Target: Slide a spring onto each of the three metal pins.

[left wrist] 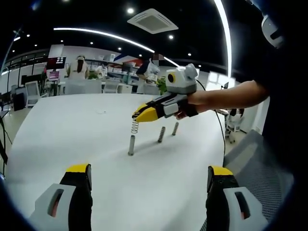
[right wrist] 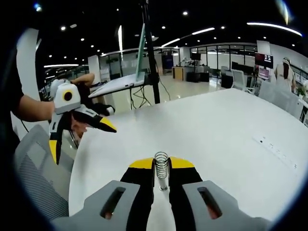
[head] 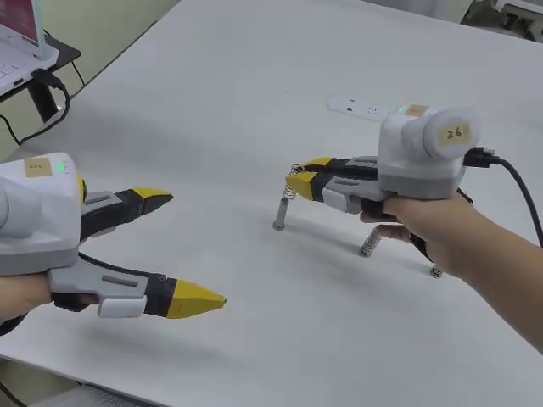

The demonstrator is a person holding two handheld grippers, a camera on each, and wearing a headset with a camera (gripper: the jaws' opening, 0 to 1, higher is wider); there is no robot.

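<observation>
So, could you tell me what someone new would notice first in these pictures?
The right gripper, mid-table, pinches a spring in its yellow-tipped jaws just above a bare upright metal pin. The left gripper hangs wide open at the near left edge of the white table. Another pin, already wearing a spring, stands nearby.

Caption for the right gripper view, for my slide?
Right gripper holds a spring above a bare metal pin.

A: Where do things stand?
B: On the table, mid-frame in the head view: first pin just below the spring between the right gripper's jaws; second pin, third pin to its right.
A: Left gripper?
B: Lower left, well apart.
</observation>
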